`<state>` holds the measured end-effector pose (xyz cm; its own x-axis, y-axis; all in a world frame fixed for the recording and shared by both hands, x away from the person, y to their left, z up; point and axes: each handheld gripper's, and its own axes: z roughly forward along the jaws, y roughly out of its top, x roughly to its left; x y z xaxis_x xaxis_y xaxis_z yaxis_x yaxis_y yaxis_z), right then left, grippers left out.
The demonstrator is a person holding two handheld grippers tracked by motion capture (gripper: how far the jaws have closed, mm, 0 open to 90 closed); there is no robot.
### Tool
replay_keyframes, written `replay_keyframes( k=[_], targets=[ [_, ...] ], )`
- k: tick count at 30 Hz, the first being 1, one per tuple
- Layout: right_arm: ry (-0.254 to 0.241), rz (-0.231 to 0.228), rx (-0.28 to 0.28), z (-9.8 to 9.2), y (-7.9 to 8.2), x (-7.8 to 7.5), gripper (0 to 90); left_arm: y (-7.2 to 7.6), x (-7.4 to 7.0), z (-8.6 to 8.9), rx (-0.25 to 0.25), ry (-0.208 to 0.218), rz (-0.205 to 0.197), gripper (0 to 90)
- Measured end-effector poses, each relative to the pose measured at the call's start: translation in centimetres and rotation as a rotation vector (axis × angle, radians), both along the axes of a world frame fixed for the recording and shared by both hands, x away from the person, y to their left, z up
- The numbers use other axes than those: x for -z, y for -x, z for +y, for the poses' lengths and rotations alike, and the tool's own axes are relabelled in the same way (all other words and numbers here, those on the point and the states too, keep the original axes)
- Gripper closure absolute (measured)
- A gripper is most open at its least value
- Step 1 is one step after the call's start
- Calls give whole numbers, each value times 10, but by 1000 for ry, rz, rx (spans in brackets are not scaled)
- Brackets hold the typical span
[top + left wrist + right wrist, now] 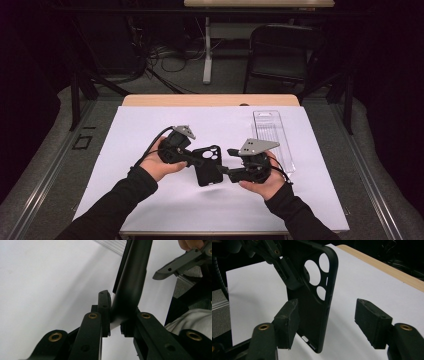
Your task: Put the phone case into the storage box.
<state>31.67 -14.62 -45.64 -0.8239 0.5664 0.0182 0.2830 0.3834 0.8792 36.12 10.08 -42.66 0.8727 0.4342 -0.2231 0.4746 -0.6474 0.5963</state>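
Observation:
A black phone case (207, 167) with round camera cutouts is held just above the white sheet, between both hands. My left gripper (197, 161) is shut on it: in the left gripper view the jaws of the left gripper (116, 312) clamp the edge of the case (131, 285). My right gripper (225, 170) reaches in from the right. In the right gripper view the case (312, 305) stands upright between the pads of the right gripper (329, 322). It lies close against the left pad (287, 322), while a wide gap separates it from the right pad (372, 322).
A clear plastic tray (272, 137) lies on the white sheet (150, 200) at the right rear. The wooden table edge (210, 100) runs along the back. A dark chair (282, 55) and table legs stand beyond it.

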Motion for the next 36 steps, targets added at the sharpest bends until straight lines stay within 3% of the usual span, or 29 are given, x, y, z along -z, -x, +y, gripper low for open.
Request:
replay_keyframes(
  k=[25, 36],
  targets=[
    [-13, -30, 1, 6, -2, -11, 565, 2, 1, -6, 7, -26, -11, 813],
    [-28, 4, 7, 5, -5, -13, 645, 4, 2, -8, 19, -31, -18, 813]
  ],
)
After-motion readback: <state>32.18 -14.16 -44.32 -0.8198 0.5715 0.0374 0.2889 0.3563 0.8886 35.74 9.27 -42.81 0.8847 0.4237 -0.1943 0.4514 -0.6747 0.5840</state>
